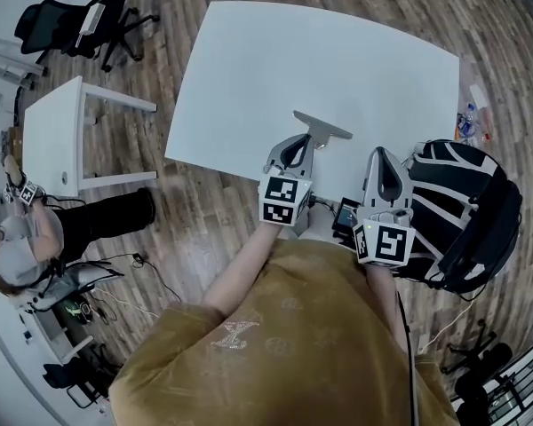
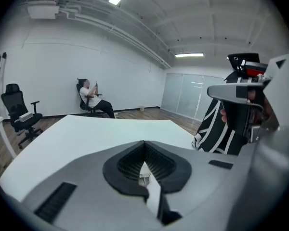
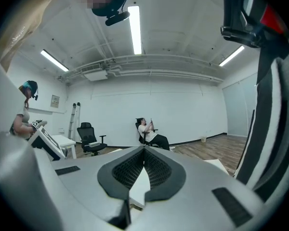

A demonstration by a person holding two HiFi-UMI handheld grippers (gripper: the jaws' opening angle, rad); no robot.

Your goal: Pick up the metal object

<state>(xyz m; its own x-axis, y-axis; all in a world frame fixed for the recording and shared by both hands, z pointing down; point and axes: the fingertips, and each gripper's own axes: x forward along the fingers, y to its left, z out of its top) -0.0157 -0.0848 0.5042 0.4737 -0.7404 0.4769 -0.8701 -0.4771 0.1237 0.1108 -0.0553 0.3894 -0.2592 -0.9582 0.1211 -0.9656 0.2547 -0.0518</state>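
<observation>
The flat grey metal bar [image 1: 324, 127] lies on the white table [image 1: 249, 78] near its front edge, not yet lifted. My left gripper [image 1: 313, 146] has its tip right at the bar, angled down, but its jaws are pressed together with nothing between the pads. I cannot tell whether it touches the metal. My right gripper [image 1: 379, 152], just beside, is likewise closed and empty. I judge the pick barely begun, with opening, straddling, closing and lifting all left.

The head view looks steeply down on the white table [image 1: 320, 69]. Both gripper views look low across it, sharing a seated person [image 2: 89, 97].
</observation>
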